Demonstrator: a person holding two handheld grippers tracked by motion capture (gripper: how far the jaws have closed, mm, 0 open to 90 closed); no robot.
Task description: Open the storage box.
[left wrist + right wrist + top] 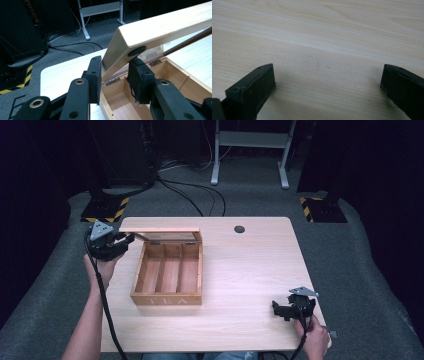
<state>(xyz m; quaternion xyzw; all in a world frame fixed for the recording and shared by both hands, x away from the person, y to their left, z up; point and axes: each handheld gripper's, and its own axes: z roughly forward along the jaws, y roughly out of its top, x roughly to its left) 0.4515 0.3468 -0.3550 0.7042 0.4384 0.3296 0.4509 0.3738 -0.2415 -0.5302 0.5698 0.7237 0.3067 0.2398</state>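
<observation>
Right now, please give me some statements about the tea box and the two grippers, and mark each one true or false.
1. The left gripper is closed on the corner of the lid. True.
2. The wooden box is full of tea bags. False: its three compartments are empty.
3. The right gripper holds a spoon. False: its jaws stand wide open over the bare table, with nothing between them.
4. The lid is raised, and hinged at the far side of the box. True.
5. The box stands at the right edge of the table. False: it stands on the left half, near the left gripper.
</observation>
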